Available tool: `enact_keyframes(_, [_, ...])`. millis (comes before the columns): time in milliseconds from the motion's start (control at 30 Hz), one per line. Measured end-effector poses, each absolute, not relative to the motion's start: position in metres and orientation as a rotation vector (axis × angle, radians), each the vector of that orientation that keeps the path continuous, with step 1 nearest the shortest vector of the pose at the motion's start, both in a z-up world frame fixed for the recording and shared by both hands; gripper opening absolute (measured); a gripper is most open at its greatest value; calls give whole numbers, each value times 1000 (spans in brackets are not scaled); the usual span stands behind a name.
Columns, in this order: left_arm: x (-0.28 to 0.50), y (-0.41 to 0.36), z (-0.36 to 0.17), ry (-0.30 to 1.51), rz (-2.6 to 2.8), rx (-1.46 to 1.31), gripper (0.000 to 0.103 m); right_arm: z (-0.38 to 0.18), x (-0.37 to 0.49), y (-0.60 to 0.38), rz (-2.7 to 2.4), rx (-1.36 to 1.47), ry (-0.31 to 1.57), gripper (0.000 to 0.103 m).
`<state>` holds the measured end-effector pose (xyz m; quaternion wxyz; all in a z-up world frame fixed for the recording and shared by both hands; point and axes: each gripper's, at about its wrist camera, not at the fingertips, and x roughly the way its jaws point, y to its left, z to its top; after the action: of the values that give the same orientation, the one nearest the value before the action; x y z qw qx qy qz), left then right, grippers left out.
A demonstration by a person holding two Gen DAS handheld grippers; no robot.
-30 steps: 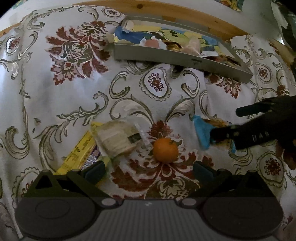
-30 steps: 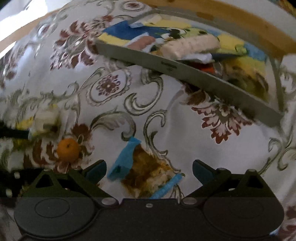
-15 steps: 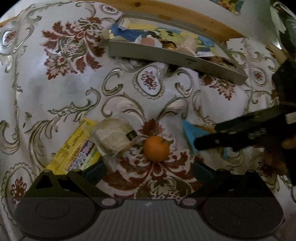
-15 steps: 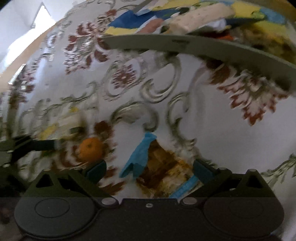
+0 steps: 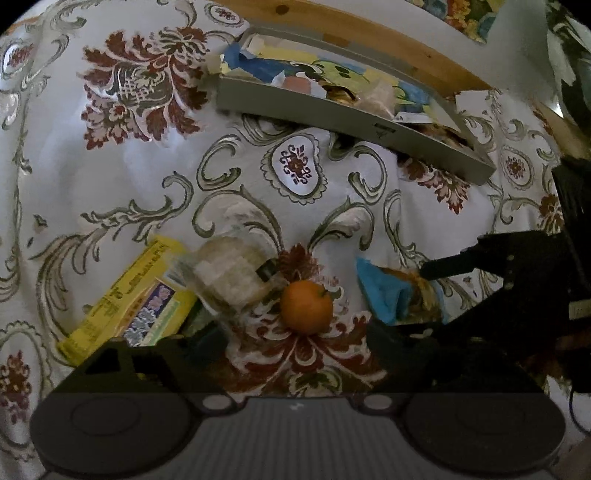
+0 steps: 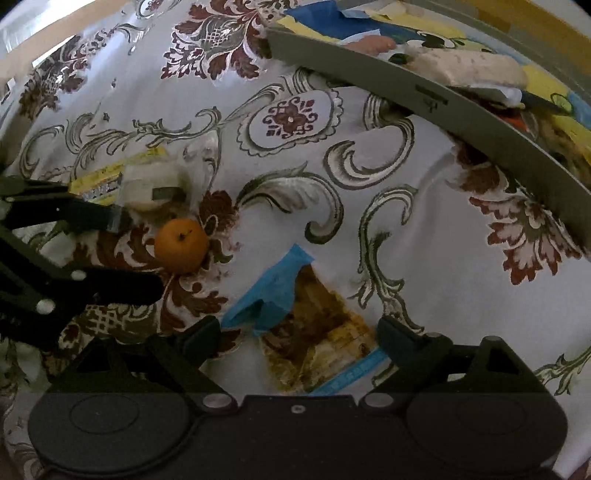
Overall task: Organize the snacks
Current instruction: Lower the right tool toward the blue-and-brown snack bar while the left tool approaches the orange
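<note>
An orange (image 5: 306, 307) lies on the floral cloth, just ahead of my open left gripper (image 5: 295, 339). Left of it are a clear-wrapped pale snack (image 5: 232, 277) and a yellow box (image 5: 125, 299). A blue and brown snack packet (image 6: 314, 325) lies between the spread fingers of my open right gripper (image 6: 297, 332), not pinched. The right wrist view shows the left gripper (image 6: 136, 253) with the orange (image 6: 181, 245) at its fingertips. The right gripper (image 5: 410, 302) straddles the packet (image 5: 384, 295) in the left wrist view.
A grey tray (image 5: 351, 114) holding several snack packets sits at the far side, against a wooden edge (image 5: 369, 33). In the right wrist view the tray (image 6: 443, 107) is at the upper right. Bare floral cloth (image 6: 295, 166) lies between the tray and the loose snacks.
My right gripper has swung round and come down over the blue and brown packet. My left gripper has edged closer to the orange. Both stay open.
</note>
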<state>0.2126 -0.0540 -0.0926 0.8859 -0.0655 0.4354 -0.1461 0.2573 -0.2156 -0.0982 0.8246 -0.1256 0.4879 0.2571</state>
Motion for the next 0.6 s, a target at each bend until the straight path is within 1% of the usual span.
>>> enact_keyframes(133, [212,-54,-94,921,-330,-179,73,-99,258,-216,547,-282,1030,90])
enact_keyframes(467, [227,-57,-104,909,-306,-239,72,-98,258,-212,546,-302,1035,88])
enact_keyframes(533, [232,-57,-106,907,-301,-247,71,-98,258,-210,554,-302,1037,88])
enact_keyframes(600, [233,-56,-107,906,-295,-239,65,-98,257,-209,558,-306,1036,88])
